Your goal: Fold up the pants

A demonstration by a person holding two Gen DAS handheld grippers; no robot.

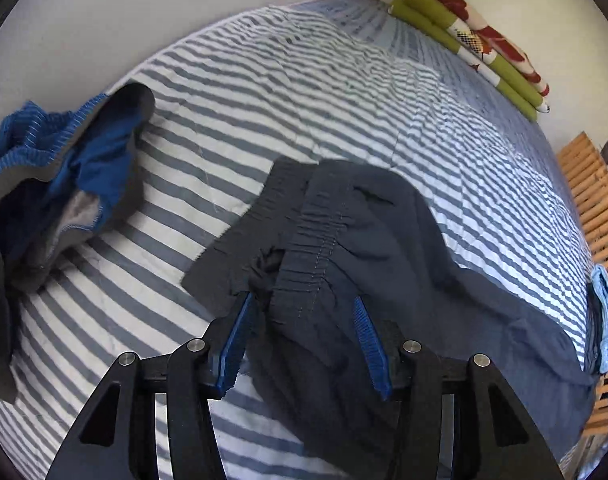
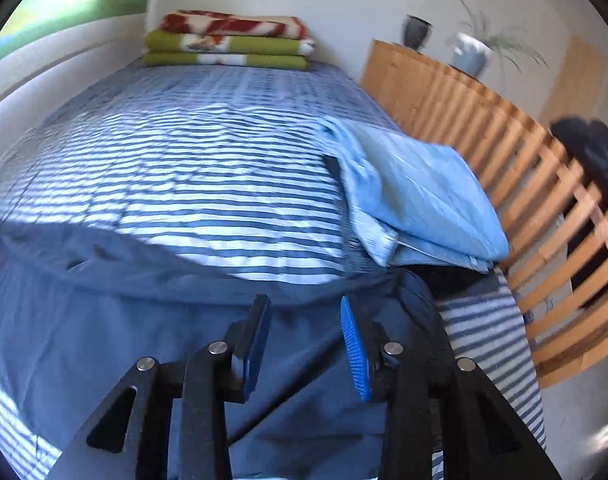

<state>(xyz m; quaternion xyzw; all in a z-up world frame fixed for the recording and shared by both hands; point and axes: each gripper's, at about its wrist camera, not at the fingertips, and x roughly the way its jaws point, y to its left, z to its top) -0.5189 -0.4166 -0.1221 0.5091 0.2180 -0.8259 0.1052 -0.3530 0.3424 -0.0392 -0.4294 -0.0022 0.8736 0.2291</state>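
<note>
The pants (image 1: 343, 240) are lying across the near part of the bed (image 1: 264, 92), reaching toward its right edge — there folded clothes (image 2: 419, 196) are sitting. A clothes heap (image 1: 60, 168) is resting at the left edge; folded blankets (image 2: 228, 40) are lying at the far end.
</note>
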